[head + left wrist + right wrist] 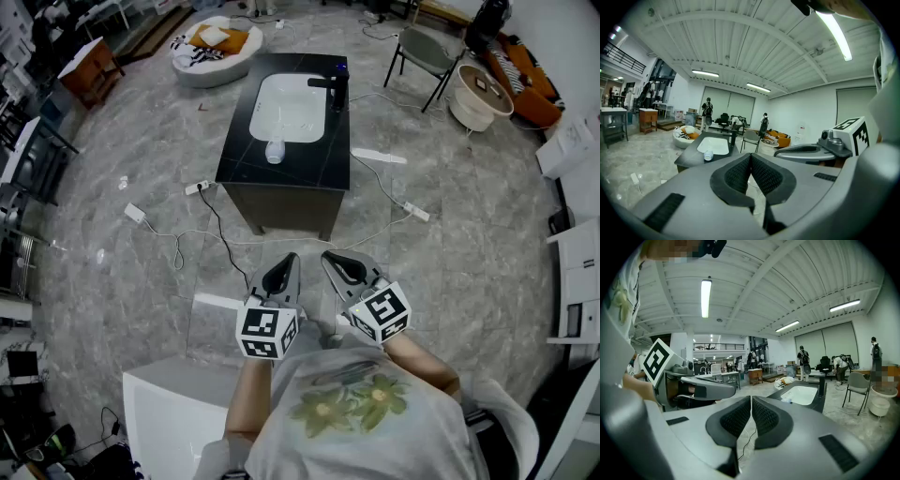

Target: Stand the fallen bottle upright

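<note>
Both tools closed and empty, well short of the tabletop

The left tool (pixel 289 262) and the right tool (pixel 333 261) are pointing side by side toward the dark, glossy, veined rectangular tabletop (pixel 242 159), each pressing its ribbed black pads together on nothing. The fallen bottle (pixel 274 150), small and pale, is lying on its side on the tabletop, just at the near rim of the white, round-cornered basin (pixel 292 105). A black faucet (pixel 333 89) is standing at the basin's right side. Grey marbled floor (pixel 141 272) is lying open between the tools and the tabletop's near edge, with thin cables (pixel 220 239) trailing across it. The bottle is showing too small for its cap or label to be made out.
</note>
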The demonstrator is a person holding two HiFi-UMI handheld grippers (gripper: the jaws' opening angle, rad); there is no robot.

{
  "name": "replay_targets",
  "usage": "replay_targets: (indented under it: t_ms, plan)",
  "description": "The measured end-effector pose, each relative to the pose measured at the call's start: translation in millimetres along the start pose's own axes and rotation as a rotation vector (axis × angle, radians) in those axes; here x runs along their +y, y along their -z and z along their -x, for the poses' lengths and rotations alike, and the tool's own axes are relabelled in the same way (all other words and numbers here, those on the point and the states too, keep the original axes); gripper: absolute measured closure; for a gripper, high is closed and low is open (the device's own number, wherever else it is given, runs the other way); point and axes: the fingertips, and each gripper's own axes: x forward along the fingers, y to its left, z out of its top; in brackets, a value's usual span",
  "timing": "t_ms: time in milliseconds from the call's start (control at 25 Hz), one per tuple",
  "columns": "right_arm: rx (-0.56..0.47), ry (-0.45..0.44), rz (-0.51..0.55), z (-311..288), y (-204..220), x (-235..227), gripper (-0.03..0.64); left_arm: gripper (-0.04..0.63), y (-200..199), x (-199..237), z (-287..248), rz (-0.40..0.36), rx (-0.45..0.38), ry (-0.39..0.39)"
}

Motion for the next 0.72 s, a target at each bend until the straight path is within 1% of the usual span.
replay_targets:
  t_ms: [160,360,520,720]
  plan:
    - [0.000,0.030,-0.004,-39.4,-7.6,-0.5,0.571,0.577,-13.4,41.3,-5.7,-0.002,-0.011,0.014]
    - [0.003,0.075,-0.014,-66.0,-11.8,2.0,0.571,0.577,-18.3,73.4,-7.0,-0.024,-0.003,0.046]
    - [0.007,0.097,-0.022,-82.9,-9.8,-5.6,0.571,0.577,-18.4,98.7,-17.8,-0.005,0.003,0.053]
    - [0.020,0.105,-0.042,-97.5,-7.2,-19.6,0.571,0.577,-15.2,116.0,-33.1,0.020,0.027,0.062]
